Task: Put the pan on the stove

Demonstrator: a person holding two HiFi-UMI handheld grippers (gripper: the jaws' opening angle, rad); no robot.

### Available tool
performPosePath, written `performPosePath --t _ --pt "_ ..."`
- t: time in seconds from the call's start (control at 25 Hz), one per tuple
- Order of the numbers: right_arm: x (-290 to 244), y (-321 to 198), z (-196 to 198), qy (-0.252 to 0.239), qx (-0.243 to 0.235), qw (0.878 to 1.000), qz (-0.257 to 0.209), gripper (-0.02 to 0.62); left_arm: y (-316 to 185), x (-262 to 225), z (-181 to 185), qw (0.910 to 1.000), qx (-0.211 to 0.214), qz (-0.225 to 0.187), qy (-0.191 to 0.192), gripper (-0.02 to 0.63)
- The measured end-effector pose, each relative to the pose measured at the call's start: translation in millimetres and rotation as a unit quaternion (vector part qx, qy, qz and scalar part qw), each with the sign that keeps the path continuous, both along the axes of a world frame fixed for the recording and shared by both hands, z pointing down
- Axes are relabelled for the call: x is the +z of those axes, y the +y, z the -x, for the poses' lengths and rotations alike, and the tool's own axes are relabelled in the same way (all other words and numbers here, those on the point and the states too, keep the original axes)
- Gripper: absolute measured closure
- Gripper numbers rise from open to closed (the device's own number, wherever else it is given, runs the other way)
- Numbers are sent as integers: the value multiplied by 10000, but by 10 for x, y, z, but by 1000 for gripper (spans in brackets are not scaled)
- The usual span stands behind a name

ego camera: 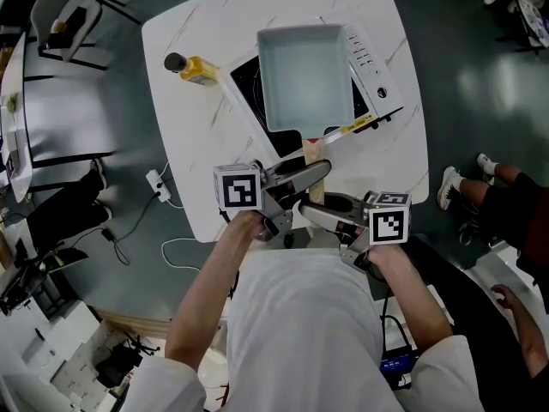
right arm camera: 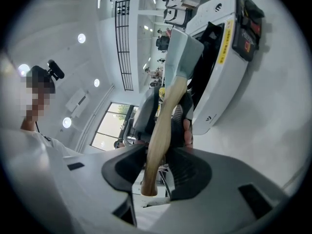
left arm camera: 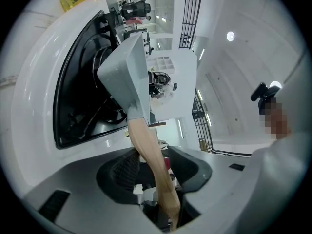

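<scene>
A square pale-grey pan (ego camera: 304,75) sits flat on the black stove (ego camera: 249,80) on the white table (ego camera: 189,161). Its wooden handle (ego camera: 313,157) points back toward me. My left gripper (ego camera: 316,177) reaches in from the left and my right gripper (ego camera: 316,206) from the right, both around the handle. In the left gripper view the handle (left arm camera: 151,150) runs between the jaws of the left gripper (left arm camera: 156,167) with a dark gap on its right side. In the right gripper view the handle (right arm camera: 163,126) lies between the jaws of the right gripper (right arm camera: 158,165), loose on its left side.
A yellow oil bottle (ego camera: 193,67) with a black cap lies left of the stove. The stove's white control panel (ego camera: 373,67) is at the pan's right. A person's legs and shoes (ego camera: 502,204) are beside the table at the right. Cables (ego camera: 159,187) trail on the floor at the left.
</scene>
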State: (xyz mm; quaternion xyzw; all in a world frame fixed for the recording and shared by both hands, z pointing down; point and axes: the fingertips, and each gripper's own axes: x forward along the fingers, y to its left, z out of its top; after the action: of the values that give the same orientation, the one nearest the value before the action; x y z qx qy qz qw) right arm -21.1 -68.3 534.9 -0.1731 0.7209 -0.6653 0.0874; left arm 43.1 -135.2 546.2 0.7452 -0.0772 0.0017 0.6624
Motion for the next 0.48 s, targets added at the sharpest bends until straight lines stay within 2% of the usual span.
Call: performPosePath --t 0.24,0.36,0.48 --pt "-13 -42 -23 109 61 9999 -15 366 13 -47 15 10000 -55 -31 42 385" --pt "0 -52 -85 271 199 9994 -11 340 10 -12 59 9998 -134 -115 -134 350" --pt "27 -57 -173 516 360 9980 2 334 -27 22 139 9976 -316 -399 -467 313"
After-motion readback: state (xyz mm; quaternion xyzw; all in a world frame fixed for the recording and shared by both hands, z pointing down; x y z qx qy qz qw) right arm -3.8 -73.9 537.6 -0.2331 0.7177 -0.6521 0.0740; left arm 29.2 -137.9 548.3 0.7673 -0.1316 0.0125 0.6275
